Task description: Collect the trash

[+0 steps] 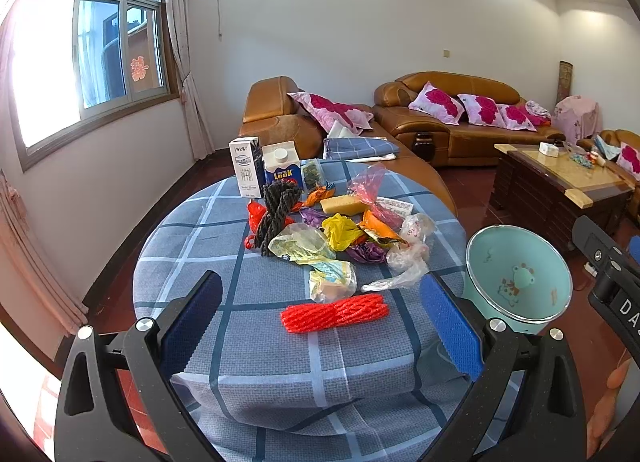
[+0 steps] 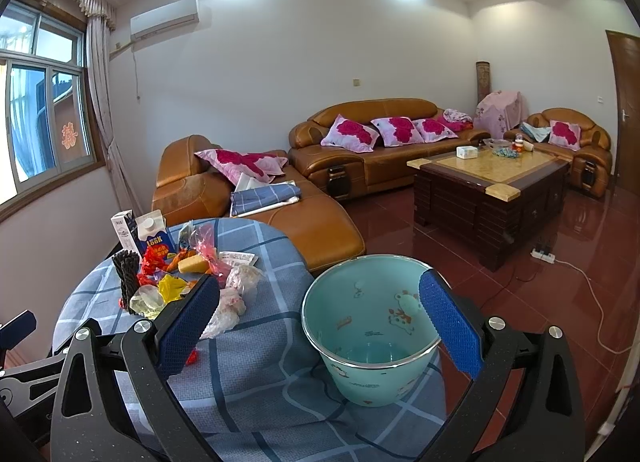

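Observation:
A round table with a blue plaid cloth [image 1: 280, 358] holds a pile of trash: a red foam net [image 1: 334, 317] nearest me, crumpled plastic bags [image 1: 298, 244], a black foam net [image 1: 276, 211], a yellow sponge [image 1: 344, 204] and two cartons [image 1: 262, 169]. A teal bin [image 1: 518, 276] stands at the table's right edge, empty inside [image 2: 370, 342]. My left gripper [image 1: 320, 326] is open and empty, its fingers on either side of the red net. My right gripper [image 2: 320, 326] is open and empty, just before the bin.
Brown leather sofas [image 2: 360, 145] with pink cushions stand behind the table. A dark wooden coffee table [image 2: 488, 189] is at the right on the red tile floor. A power strip and cable [image 2: 544, 256] lie on the floor.

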